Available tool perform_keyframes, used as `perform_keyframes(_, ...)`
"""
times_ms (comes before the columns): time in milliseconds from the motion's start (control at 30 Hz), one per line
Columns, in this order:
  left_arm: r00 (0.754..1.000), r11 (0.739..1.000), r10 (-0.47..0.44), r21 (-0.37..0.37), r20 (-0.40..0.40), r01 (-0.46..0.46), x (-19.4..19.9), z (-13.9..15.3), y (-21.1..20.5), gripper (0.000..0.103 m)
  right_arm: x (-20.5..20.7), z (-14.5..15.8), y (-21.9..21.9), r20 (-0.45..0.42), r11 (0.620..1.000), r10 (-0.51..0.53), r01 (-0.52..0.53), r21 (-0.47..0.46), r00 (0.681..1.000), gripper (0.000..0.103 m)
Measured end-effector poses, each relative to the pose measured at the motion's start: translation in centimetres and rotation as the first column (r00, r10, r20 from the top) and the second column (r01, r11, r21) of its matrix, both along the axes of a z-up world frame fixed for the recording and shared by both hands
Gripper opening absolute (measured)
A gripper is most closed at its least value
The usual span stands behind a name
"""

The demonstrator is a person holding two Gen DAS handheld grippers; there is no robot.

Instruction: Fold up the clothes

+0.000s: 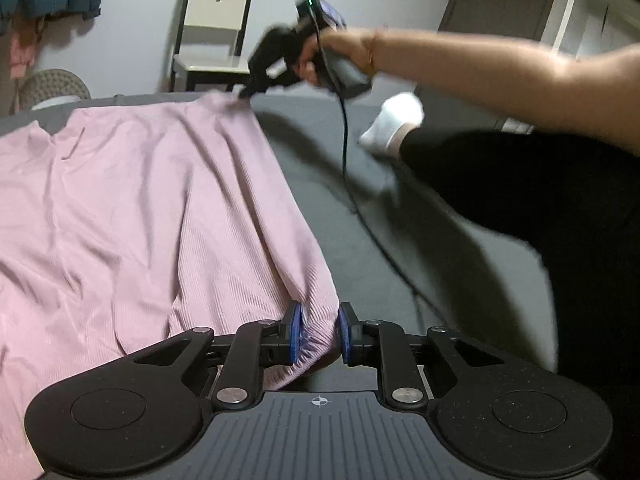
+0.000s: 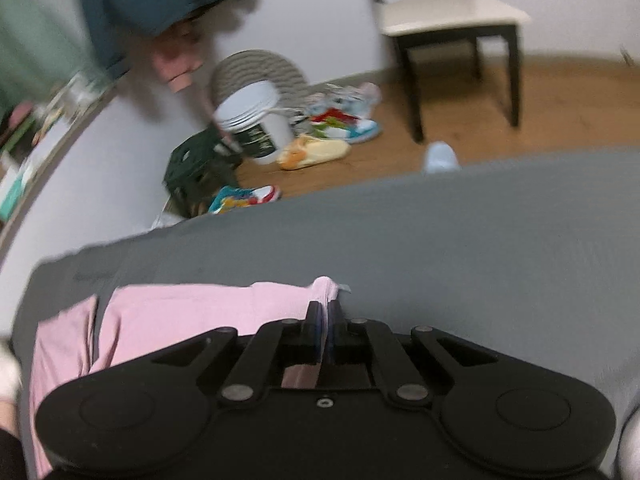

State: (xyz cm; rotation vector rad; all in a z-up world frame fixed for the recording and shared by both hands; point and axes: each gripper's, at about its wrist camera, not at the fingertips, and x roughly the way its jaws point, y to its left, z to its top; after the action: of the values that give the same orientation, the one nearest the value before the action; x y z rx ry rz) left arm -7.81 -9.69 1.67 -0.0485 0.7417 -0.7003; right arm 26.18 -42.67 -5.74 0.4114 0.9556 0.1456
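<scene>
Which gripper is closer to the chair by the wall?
Right. The right gripper pinches the pink garment at the bed's far edge, just in front of the chair. The left gripper grips the garment's near edge, farther away.

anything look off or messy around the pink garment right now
The pink garment lies rumpled on the grey bed, pinched by both grippers. A black cable from the right gripper trails across the bed. Shoes lie scattered on the floor.

The pink garment (image 1: 140, 200) runs off the left edge. The far right gripper (image 1: 244, 94) is motion-blurred, its tips indistinct.
</scene>
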Motion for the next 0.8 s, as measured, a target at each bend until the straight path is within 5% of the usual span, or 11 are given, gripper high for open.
perform_keyframes(100,1.000,1.000,-0.009,0.004,-0.010,0.009,0.2,-0.1,0.1,0.019,-0.1,-0.9,-1.8,0.006,0.994,-0.062,0.061,0.091,0.998,0.002)
perform_keyframes(267,0.998,0.993,-0.057,0.108,-0.001,0.057,-0.4,-1.3,-1.4,0.020,0.0,-2.6,-2.4,-0.033,0.996,-0.079,0.080,0.045,0.996,0.001)
perform_keyframes(433,0.997,0.976,-0.058,0.214,0.057,0.045,-0.8,-1.5,-2.9,0.030,-0.1,-2.4,-2.9,-0.032,0.991,-0.053,0.056,0.118,0.998,0.025)
perform_keyframes(667,0.971,0.925,-0.086,0.381,0.224,-0.006,-2.4,-0.9,-4.7,0.045,-0.1,-2.3,-2.6,-0.022,0.984,-0.040,0.043,0.173,0.999,0.024)
perform_keyframes(733,0.963,0.915,-0.099,0.403,0.250,-0.011,-2.5,-0.8,-5.1,0.055,-0.1,-2.2,-2.4,-0.015,0.983,-0.041,0.043,0.180,0.999,0.008)
perform_keyframes(800,0.966,0.916,-0.113,0.400,0.234,0.010,-2.4,-1.0,-5.4,0.054,-0.1,-2.0,-2.1,-0.008,0.981,-0.041,0.042,0.188,0.999,0.006)
